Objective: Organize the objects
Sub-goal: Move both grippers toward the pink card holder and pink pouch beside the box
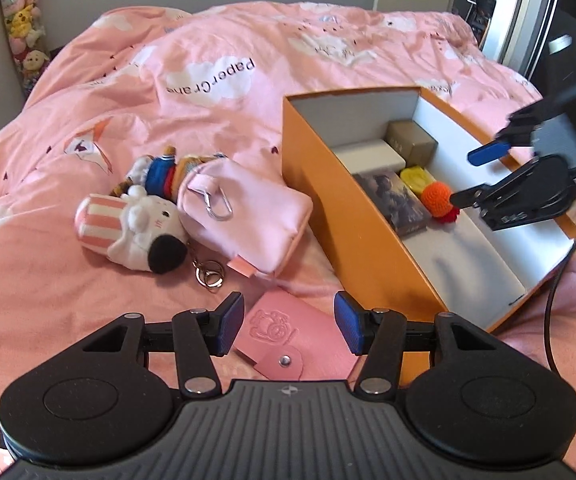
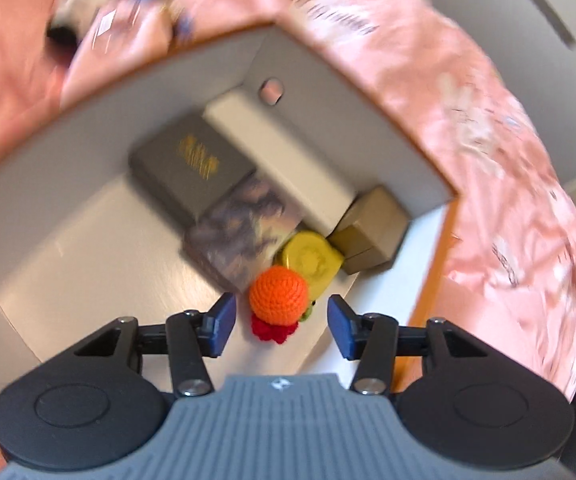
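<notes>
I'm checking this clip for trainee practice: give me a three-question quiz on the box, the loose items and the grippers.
1. True or false: the orange crochet ball lies inside the orange box.
2. Which item lies between the left gripper fingers on the bed? A) pink snap wallet B) pink pouch C) striped plush
3. Fill in: the right gripper pads are ____ the crochet ball, not pressing on it.

Key: 1 true; 2 A; 3 apart from (jaws open, ball resting on the box floor).
</notes>
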Demonstrator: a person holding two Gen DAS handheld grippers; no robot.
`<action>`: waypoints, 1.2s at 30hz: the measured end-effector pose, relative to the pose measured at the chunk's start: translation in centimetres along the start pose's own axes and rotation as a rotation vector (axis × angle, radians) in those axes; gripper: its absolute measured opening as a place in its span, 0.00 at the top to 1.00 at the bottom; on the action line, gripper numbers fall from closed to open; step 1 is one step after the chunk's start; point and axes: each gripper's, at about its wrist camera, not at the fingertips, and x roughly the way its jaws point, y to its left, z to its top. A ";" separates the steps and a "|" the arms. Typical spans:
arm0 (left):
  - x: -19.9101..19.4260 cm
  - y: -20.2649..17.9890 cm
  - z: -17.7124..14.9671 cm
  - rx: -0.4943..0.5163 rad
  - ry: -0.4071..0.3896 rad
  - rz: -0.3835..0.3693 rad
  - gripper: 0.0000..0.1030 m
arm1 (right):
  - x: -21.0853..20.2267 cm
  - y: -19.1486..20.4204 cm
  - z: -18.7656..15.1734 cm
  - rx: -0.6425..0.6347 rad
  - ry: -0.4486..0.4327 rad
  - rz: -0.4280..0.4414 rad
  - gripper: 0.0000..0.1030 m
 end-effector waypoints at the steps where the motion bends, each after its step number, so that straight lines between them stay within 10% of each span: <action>1: -0.1 0.1 0.1 -0.004 -0.008 0.003 0.40 | -1.1 0.0 0.2 0.053 -0.033 0.012 0.45; 8: -1.5 1.7 0.1 -0.051 -0.052 0.039 0.40 | -6.6 3.4 0.3 0.285 -0.314 0.087 0.37; 14: -2.9 6.1 -0.6 -0.197 -0.039 0.056 0.40 | -9.2 6.7 2.2 0.397 -0.383 0.146 0.34; 23: -0.8 8.4 -2.3 -0.257 0.075 -0.003 0.48 | -5.8 13.3 4.9 0.276 -0.295 0.217 0.37; 36: 2.4 7.3 -3.4 -0.146 0.200 0.099 0.55 | -0.5 18.8 5.4 0.066 -0.106 0.167 0.51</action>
